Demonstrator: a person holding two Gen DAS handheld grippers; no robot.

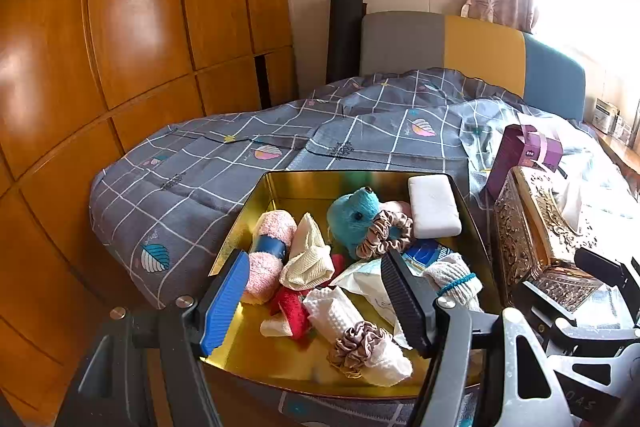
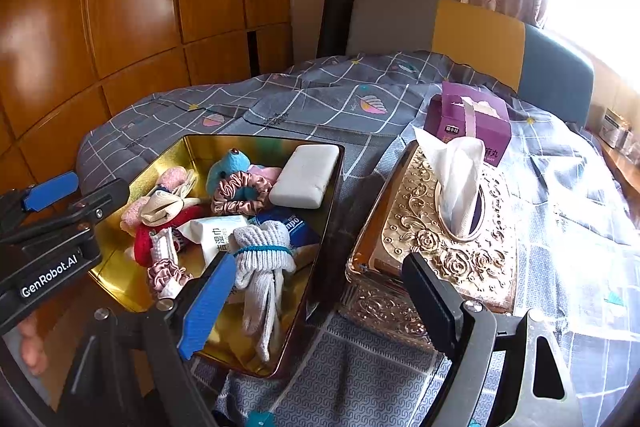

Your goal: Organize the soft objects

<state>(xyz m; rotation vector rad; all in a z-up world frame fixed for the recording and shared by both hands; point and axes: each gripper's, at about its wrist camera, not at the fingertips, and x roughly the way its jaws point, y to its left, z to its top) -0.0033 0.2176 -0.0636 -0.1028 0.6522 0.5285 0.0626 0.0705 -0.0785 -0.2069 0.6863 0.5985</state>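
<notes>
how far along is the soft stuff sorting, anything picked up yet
Done: nothing visibly sorted; the teal plush, pink towel roll and white gloves lie jumbled in the gold tin.
In hand: nothing; the left gripper and right gripper are open and empty.
Left: apparently all of it.

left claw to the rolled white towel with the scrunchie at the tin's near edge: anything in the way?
Nothing visible. The left claw is open just above the white towel roll, which lies on top in the gold tin; only the red cloth touches its left side.
</notes>
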